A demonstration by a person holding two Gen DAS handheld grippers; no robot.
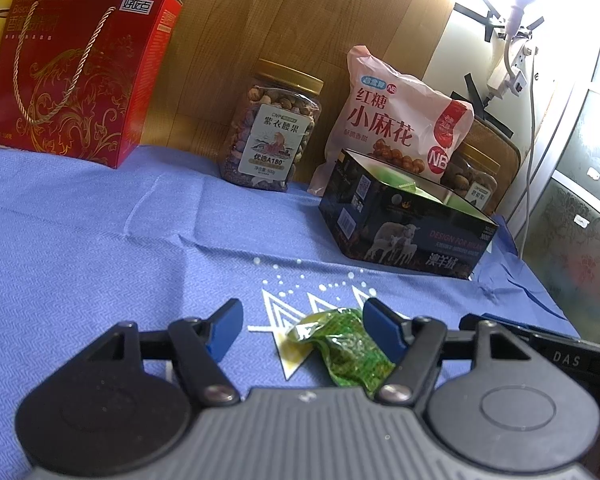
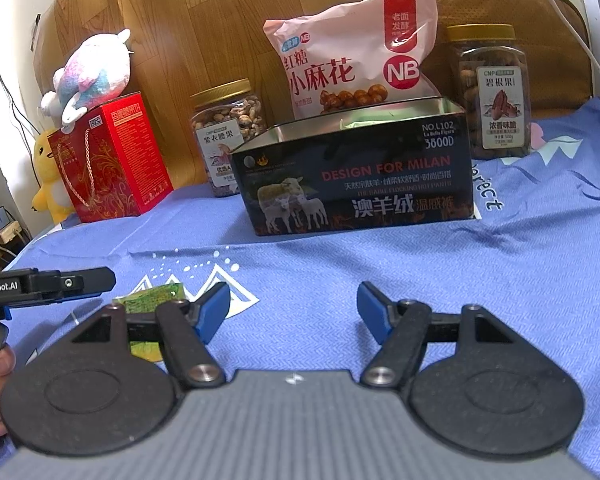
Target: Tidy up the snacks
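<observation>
The left gripper (image 1: 302, 330) stands spread around a green snack packet (image 1: 346, 350), which lies on the blue cloth (image 1: 100, 240) against its right finger, not pinched. The right gripper (image 2: 294, 314) is spread and empty. Ahead, the open tin (image 2: 356, 184) already holds something green, so sorting looks partly done. Jars, a pink bag and a red box line the wooden wall beyond.

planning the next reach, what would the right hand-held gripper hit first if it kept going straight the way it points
The right hand-held gripper is open with nothing between its fingers. Straight ahead lies bare blue cloth, then the black tin box. Tilted downward, it would probably meet the cloth before the box, though depth is unclear.
</observation>
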